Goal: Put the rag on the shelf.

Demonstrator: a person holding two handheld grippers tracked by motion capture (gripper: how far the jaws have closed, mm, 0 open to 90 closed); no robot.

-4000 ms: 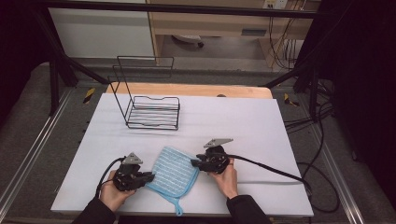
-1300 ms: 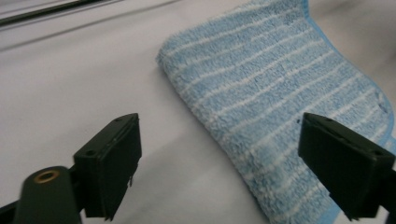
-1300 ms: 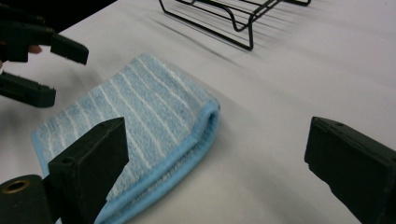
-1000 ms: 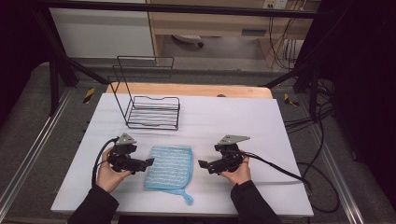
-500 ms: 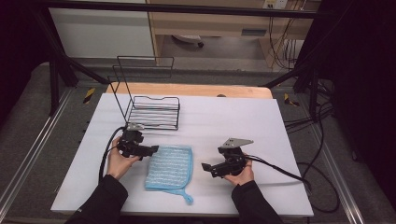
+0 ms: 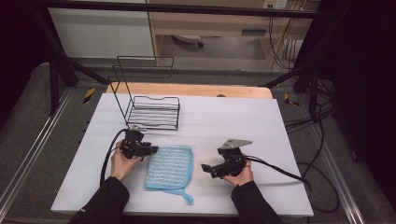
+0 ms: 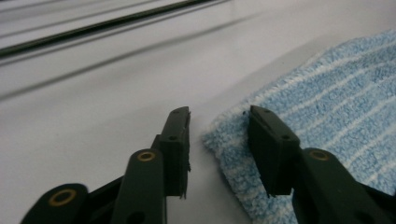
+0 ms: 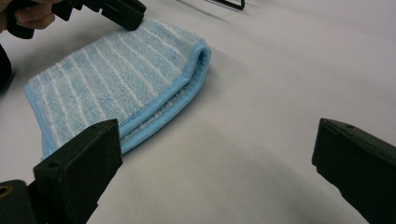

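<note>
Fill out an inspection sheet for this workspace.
Surface: white table top, flat and clean.
Job's things: blue striped towel, folded, lying flat near the front edge.
Clutter: black wire rack at the back left.
Grippers: left hand-held gripper at the towel's far left corner; jaws have just been closing, corner edge between them, not yet pinched. Right hand-held gripper open, right of the towel, apart from it.
Cables: black cable trails right across the table.
Surroundings: dark frame, cables beside the table.

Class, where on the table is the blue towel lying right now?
In the high view the blue towel lies folded on the white table near its front edge, between the left gripper and right gripper, in front of the wire rack.
</note>
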